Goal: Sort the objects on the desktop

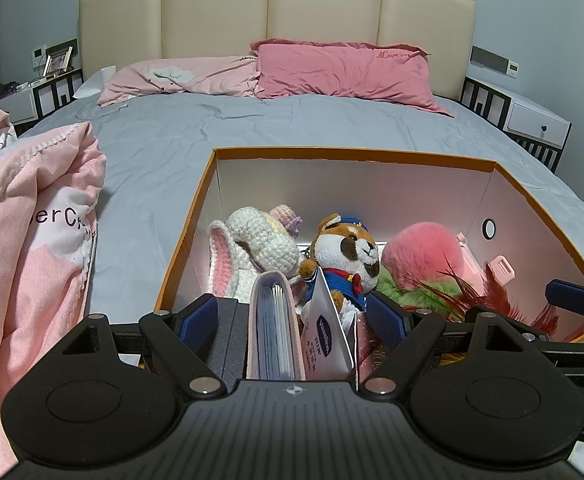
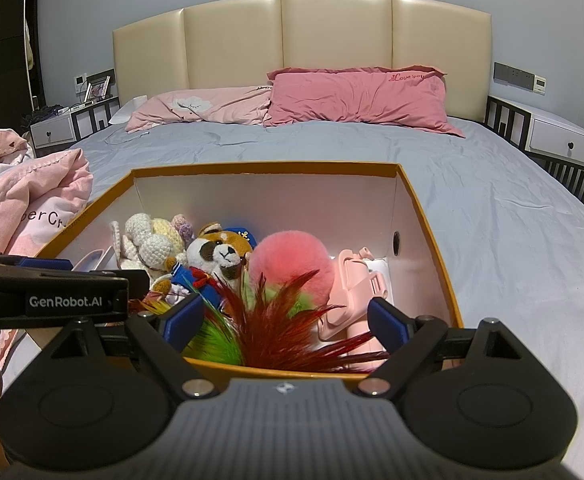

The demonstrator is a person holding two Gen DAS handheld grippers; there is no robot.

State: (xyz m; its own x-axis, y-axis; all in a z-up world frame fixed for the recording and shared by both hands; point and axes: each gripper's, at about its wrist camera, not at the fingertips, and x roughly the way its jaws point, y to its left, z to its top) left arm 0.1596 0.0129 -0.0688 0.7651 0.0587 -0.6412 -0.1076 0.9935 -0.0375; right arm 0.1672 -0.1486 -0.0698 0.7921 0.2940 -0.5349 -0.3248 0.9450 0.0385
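Left wrist view alone shows, at bottom centre, a pink binder (image 1: 271,328) standing on edge with a white Vaseline packet (image 1: 326,334) leaning just beside it; both sit between the blue pads of the left tongs (image 1: 292,318), which stand wide apart, and I cannot tell whether a pad touches either thing. Right wrist view alone shows the whole of a pink handheld fan (image 2: 356,300) lying at the right end of the orange box (image 2: 276,167); the left view catches only its top by the right wall.

Nearest in the right view, red and green feathers (image 2: 280,328) spread up from the lower centre between the blue pads of the right tongs (image 2: 282,318), which gape wide and press on nothing. The feathers hide part of the box floor and the foot of the pink fluffy ball (image 2: 292,260) behind them. Left of the ball sit a fox plush in a blue sailor suit (image 2: 216,256) and, touching it, a crocheted rabbit (image 2: 152,244). The left tongs' black body crosses the left edge of this view, covering the box's near left corner.

Both tongs tilt downward over the box's near rim. The box rests on a grey bed sheet (image 2: 492,208). A pink quilt (image 1: 32,240) is heaped at the left, and pink pillows (image 1: 340,72) lie against the cream headboard (image 1: 272,8) at the top.
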